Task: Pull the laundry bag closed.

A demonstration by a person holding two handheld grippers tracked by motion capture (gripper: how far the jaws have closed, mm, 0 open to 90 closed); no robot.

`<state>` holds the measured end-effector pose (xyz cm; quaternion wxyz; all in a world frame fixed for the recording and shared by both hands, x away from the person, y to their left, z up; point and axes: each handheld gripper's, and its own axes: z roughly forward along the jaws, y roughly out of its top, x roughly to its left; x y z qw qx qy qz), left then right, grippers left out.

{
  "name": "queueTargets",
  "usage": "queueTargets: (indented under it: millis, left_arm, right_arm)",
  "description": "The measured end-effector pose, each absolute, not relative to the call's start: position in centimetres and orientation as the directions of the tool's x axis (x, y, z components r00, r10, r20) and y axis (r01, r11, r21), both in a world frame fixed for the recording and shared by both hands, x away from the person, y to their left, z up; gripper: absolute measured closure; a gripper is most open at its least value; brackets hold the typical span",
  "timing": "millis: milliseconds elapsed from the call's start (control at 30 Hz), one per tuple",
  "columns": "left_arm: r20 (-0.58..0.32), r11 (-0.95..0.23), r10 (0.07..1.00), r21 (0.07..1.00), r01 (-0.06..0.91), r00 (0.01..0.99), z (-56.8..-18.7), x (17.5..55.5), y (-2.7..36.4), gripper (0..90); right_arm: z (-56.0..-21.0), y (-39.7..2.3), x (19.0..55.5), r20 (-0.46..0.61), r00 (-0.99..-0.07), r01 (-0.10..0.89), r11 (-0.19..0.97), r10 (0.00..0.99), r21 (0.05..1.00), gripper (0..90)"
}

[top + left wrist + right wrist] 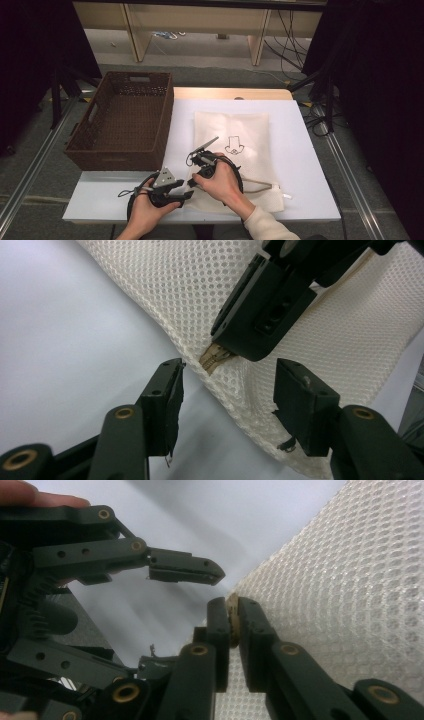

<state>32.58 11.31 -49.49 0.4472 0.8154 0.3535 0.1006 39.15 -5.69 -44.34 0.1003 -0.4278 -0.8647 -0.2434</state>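
Basket (122,120): brown wicker, on the left part of the table (310,150), just left of the mesh bag.
Left gripper (184,192): at the near left corner of the mesh bag, just left of the right gripper; in its own view the point is (227,400).
Left gripper jaws: apart, nothing pressed between them; the bag's folded edge lies in the gap, touching neither pad as far as can be seen.
Mesh bag (235,132): white netting, flat on the table, right of the basket; seen close at (165,285) and (350,595).
Zip tab (214,358): tan piece on the bag's near left edge, sticking out from the right gripper's tips, just beyond the left gripper's open jaws; also at (232,611).
Right gripper (192,162): over the bag's near left edge; in its own view the point is (233,622).
Right gripper jaws: closed on the zip tab, one pad on each side.
Cord (257,187): tan, on the bag's near right part, right of the hands.
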Motion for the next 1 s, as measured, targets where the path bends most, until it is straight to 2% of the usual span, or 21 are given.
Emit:
queueTargets:
  millis: [100,200,267,333,600,667,767,1000]
  left_arm:
    - [-0.151,-0.36,0.66,0.797,0.485,0.736,-49.4,32.8,11.4,46.5]
    - [-0.198,-0.326,0.662,0.792,0.516,0.723,-49.6,32.9,11.1,49.3]
    - [-0.177,-0.349,0.657,0.79,0.505,0.732,-49.6,33.2,11.2,51.0]
    - [-0.227,-0.315,0.653,0.787,0.531,0.723,-49.6,33.4,11.0,53.6]
    - [-0.254,-0.317,0.635,0.776,0.546,0.729,-49.5,34.2,10.2,72.6]
    - [-0.231,-0.34,0.626,0.778,0.528,0.744,-49.4,34.2,10.3,77.2]
    - [-0.257,-0.3,0.635,0.788,0.538,0.729,-49.2,33.9,10.1,81.8]
    - [-0.223,-0.298,0.647,0.806,0.511,0.729,-48.6,33.5,10.1,83.9]
  right_arm:
    - [-44.2,-5.8,39.2,0.37,-0.625,0.779,0.522,0.687,0.347,88.0]
    - [-43.9,-5.9,39.0,0.357,-0.622,0.78,0.515,0.697,0.355,88.1]
    - [-43.6,-6.0,38.9,0.356,-0.63,0.774,0.526,0.69,0.351,88.1]
    - [-43.4,-6.1,38.7,0.35,-0.633,0.772,0.529,0.69,0.353,88.1]
    - [-43.0,-7.0,38.0,0.353,-0.651,0.756,0.531,0.672,0.384,88.2]
    - [-42.9,-7.4,37.9,0.354,-0.657,0.75,0.528,0.665,0.399,88.2]
    - [-42.8,-7.9,38.0,0.352,-0.673,0.735,0.535,0.65,0.417,88.2]
    - [-42.6,-8.3,37.9,0.358,-0.671,0.735,0.519,0.649,0.436,88.2]
